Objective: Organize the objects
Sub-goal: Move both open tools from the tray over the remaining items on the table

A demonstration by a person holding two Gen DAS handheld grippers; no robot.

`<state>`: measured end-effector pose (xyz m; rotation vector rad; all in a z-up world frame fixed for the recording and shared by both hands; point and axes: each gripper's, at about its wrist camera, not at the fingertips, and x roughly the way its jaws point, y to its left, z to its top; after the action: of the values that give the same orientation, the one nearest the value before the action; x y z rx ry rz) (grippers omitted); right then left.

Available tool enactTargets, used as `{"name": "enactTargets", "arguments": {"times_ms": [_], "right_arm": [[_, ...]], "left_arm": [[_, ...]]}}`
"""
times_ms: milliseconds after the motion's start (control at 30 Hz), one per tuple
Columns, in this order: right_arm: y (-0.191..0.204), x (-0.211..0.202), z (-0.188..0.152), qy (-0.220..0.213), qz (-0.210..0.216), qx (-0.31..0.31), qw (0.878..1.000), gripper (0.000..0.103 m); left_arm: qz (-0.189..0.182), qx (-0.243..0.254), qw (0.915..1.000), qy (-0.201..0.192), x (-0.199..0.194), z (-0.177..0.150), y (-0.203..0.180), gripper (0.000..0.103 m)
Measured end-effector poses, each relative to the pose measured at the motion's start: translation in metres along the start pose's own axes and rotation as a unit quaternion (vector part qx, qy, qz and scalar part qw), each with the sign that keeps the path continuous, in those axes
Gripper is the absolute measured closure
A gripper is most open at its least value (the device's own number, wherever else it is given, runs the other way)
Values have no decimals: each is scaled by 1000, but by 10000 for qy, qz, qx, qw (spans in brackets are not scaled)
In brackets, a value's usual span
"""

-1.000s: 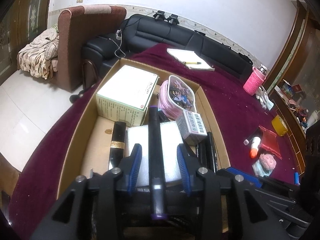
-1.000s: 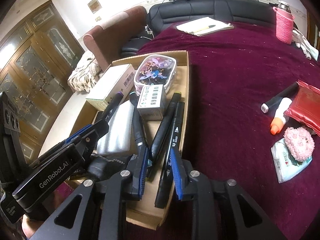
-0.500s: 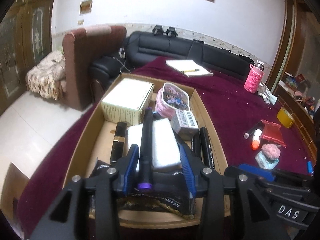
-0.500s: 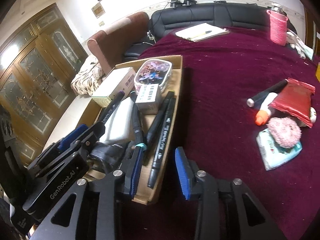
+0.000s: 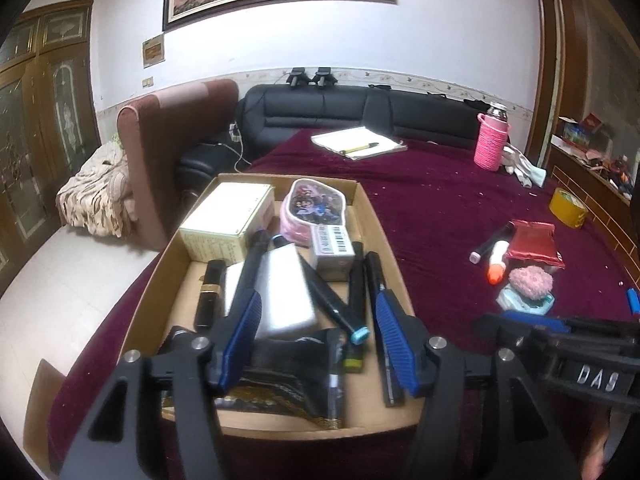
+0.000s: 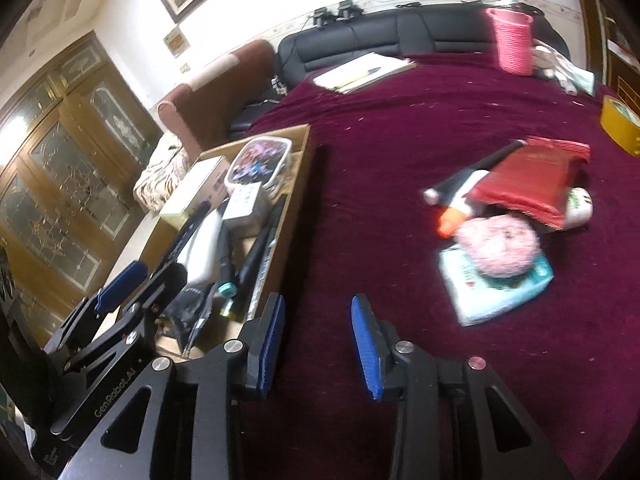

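The cardboard box point(image 5: 376, 216) holds a beige carton point(image 5: 228, 216), a pink pencil case point(image 5: 316, 204), a barcode box point(image 5: 332, 246), a white block point(image 5: 280, 296) and several black markers point(image 5: 356, 280). My left gripper point(image 5: 318, 316) hovers over the box's near end. Its jaws are opening and press on nothing. A dark purple-ended marker point(image 5: 254, 264) lies loose on the white block, passing behind the left finger. My right gripper point(image 6: 319, 312) stands open over bare maroon cloth point(image 6: 400, 128), just right of the box point(image 6: 298, 184). Nothing is between its fingers.
Loose on the cloth to the right lie a red pouch point(image 6: 528, 180), a black marker point(image 6: 468, 174), an orange-tipped tube point(image 6: 450, 216), a pink puff point(image 6: 496, 244) on a teal wipes pack point(image 6: 472, 296), and a yellow tape roll point(image 6: 620, 124). A notebook point(image 5: 356, 142) and pink bottle point(image 5: 492, 144) sit far back.
My left gripper has opened, let go of the dark marker and drawn back toward the box's near end. My right gripper has released its black marker and moved right, off the box.
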<state>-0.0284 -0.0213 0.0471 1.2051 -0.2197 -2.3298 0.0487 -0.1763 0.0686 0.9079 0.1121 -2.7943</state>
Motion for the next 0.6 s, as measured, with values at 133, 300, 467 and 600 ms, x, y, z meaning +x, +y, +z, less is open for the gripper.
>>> {"name": "enactTargets", "arguments": {"times_ms": [133, 300, 467, 600], "right_arm": [[-28, -18, 12, -225, -90, 213, 9995, 64], [-86, -42, 26, -544, -422, 671, 9954, 62], [-139, -46, 24, -641, -640, 1137, 9894, 61], [-168, -40, 19, -664, -567, 1447, 9856, 62]], "left_arm": [[-75, 114, 9999, -16, -5, 1, -10, 43], [-220, 319, 9992, -17, -9, 3, -29, 42], [-543, 543, 9969, 162, -5, 2, -58, 42], [-887, 800, 9923, 333, 4, -2, -90, 42]]}}
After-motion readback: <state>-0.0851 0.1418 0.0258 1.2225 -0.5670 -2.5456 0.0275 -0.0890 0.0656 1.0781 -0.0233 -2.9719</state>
